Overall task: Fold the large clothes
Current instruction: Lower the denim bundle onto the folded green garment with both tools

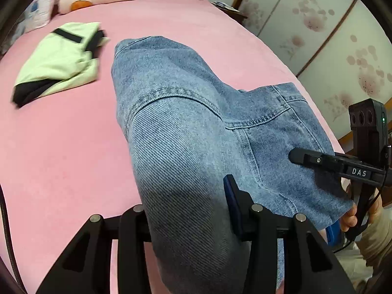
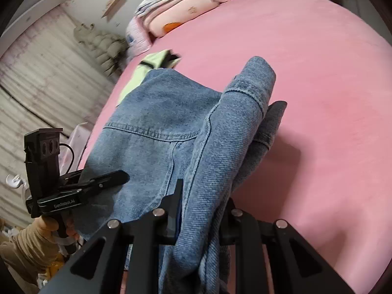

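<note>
At lower centre of both views, the left gripper [image 1: 188, 210] and right gripper [image 2: 203, 203] each pinch the denim jacket [image 1: 186, 127] lifted above the pink bed [image 1: 61, 147]; thick folds may slip free, judging by the bunching.

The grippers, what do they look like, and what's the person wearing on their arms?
Both are matte black, with angular finger arms joined by silver pins. The right gripper carries white "DAS" lettering, a blue pad, a boxy black camera block with a green light, and thin black cables. The left gripper is marked "GenRobot.AI" and has a similar block and a looped cable. The sleeve is tan.
</note>
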A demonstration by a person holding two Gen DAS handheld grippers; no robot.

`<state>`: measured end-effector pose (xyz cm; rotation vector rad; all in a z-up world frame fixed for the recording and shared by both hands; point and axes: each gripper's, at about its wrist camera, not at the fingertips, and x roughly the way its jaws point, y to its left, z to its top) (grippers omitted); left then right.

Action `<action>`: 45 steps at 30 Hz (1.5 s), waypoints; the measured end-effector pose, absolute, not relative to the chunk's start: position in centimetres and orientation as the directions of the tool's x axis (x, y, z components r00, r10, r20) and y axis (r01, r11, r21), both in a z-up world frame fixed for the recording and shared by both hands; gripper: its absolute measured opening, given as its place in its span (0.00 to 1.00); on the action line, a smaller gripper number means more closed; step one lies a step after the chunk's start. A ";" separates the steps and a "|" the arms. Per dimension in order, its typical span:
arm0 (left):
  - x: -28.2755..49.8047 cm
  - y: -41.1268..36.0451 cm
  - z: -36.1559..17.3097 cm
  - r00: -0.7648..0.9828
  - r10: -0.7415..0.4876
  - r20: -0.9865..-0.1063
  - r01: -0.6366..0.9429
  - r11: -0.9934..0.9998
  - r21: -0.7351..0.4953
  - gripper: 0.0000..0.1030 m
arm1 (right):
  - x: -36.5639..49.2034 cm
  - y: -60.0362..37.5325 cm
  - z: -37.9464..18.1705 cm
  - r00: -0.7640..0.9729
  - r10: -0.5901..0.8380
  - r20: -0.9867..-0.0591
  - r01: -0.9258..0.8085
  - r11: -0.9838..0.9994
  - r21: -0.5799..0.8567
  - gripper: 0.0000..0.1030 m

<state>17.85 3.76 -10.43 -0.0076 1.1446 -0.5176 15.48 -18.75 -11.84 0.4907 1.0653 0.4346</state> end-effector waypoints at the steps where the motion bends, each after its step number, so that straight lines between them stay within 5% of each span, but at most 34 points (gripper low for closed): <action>1: 17.6 5.2 -10.0 0.319 -0.390 -0.864 0.382 0.887 -0.259 0.41 | 14.8 -18.1 -11.4 0.415 0.568 -0.711 -0.112 0.807 0.579 0.18; 8: 20.5 15.6 -5.0 0.430 -0.334 -0.839 0.350 0.918 -0.187 0.41 | 16.2 -15.9 -11.9 0.405 0.616 -0.676 -0.232 0.784 0.576 0.18; 17: 37.9 25.2 -0.3 0.552 -0.292 -0.781 0.387 0.919 -0.071 0.41 | 33.0 -6.3 -7.7 0.488 0.619 -0.615 -0.295 0.780 0.552 0.18; 27: 56.9 32.2 -9.7 0.485 -0.301 -0.821 0.362 0.924 -0.125 0.43 | 52.1 2.0 -13.7 0.526 0.586 -0.617 -0.208 0.791 0.575 0.18; 30: 59.4 32.4 -14.1 0.454 -0.293 -0.842 0.341 0.930 -0.140 0.50 | 54.9 2.9 -18.1 0.502 0.544 -0.673 -0.156 0.822 0.548 0.18; 33: 59.6 33.3 -15.7 0.500 -0.321 -0.805 0.321 0.931 -0.172 0.79 | 55.6 2.7 -21.3 0.526 0.477 -0.704 -0.118 0.861 0.495 0.23; 37: 59.2 34.1 -16.9 0.524 -0.341 -0.780 0.319 0.928 -0.192 0.82 | 55.6 1.8 -23.3 0.517 0.462 -0.721 -0.119 0.873 0.474 0.39; 45: 58.0 35.6 -16.0 0.593 -0.245 -0.767 0.253 0.961 -0.112 0.89 | 53.7 1.4 -21.6 0.525 0.396 -0.753 -0.183 0.917 0.355 0.43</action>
